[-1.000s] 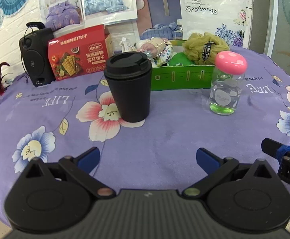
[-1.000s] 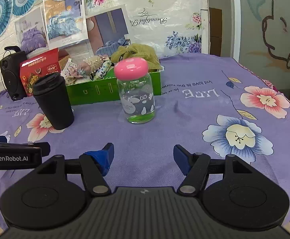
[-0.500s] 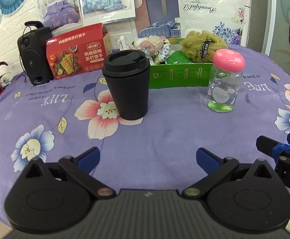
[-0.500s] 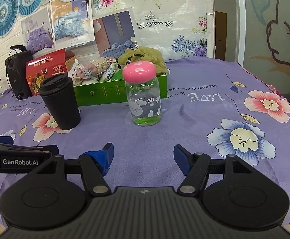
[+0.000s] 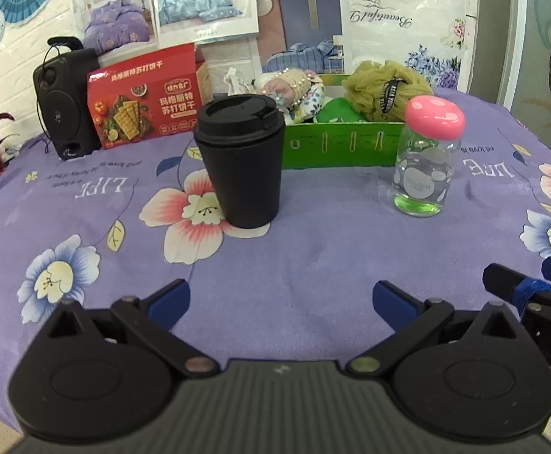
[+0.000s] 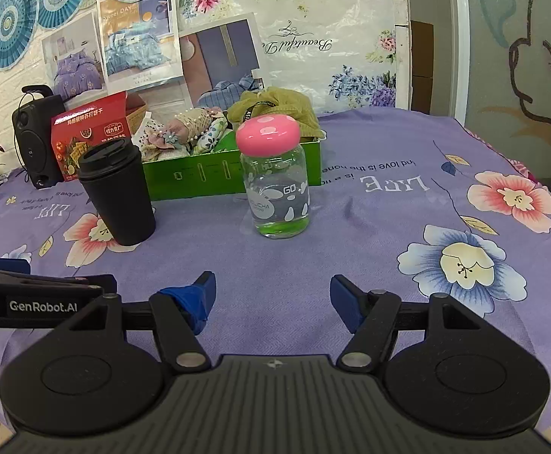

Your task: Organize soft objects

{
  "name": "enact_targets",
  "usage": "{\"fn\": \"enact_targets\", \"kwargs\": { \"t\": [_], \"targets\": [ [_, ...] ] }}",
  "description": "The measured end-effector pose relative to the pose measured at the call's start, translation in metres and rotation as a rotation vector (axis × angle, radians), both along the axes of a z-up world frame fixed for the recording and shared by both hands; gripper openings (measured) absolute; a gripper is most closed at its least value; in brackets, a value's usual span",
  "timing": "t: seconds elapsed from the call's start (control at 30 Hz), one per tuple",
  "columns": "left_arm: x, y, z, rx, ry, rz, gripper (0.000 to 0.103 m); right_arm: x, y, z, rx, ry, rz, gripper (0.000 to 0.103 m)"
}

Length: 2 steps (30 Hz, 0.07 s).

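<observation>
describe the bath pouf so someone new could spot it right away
Find the green box at the back of the purple floral tablecloth. The bath pouf sits at its right end: a frilly olive-yellow mesh ball with a black strap, unlike the patterned fabric pieces beside it.

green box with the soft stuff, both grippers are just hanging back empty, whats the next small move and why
Probably ease the right gripper forward past the glass jar toward the green box. Its fingers stand open with nothing between them, and the yellow mesh sponge sits heaped over the box's rim, the nearest soft thing to tidy.

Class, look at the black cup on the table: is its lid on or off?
On: the black cup stands upright with its black lid seated on the rim.
</observation>
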<state>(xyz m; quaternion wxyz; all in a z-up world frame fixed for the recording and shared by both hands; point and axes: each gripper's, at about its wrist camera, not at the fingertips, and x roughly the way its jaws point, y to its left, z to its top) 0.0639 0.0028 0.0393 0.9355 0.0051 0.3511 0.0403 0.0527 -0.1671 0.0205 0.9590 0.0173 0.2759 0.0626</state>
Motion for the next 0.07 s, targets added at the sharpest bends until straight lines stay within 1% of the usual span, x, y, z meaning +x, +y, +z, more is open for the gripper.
{"fn": "enact_targets", "kwargs": {
  "t": [0.07],
  "targets": [
    [-0.0001,0.0003,0.0013,0.000,-0.007,-0.004,0.103,0.0000,0.0010,-0.0008,0.001,0.003,-0.001,0.053]
  ]
}}
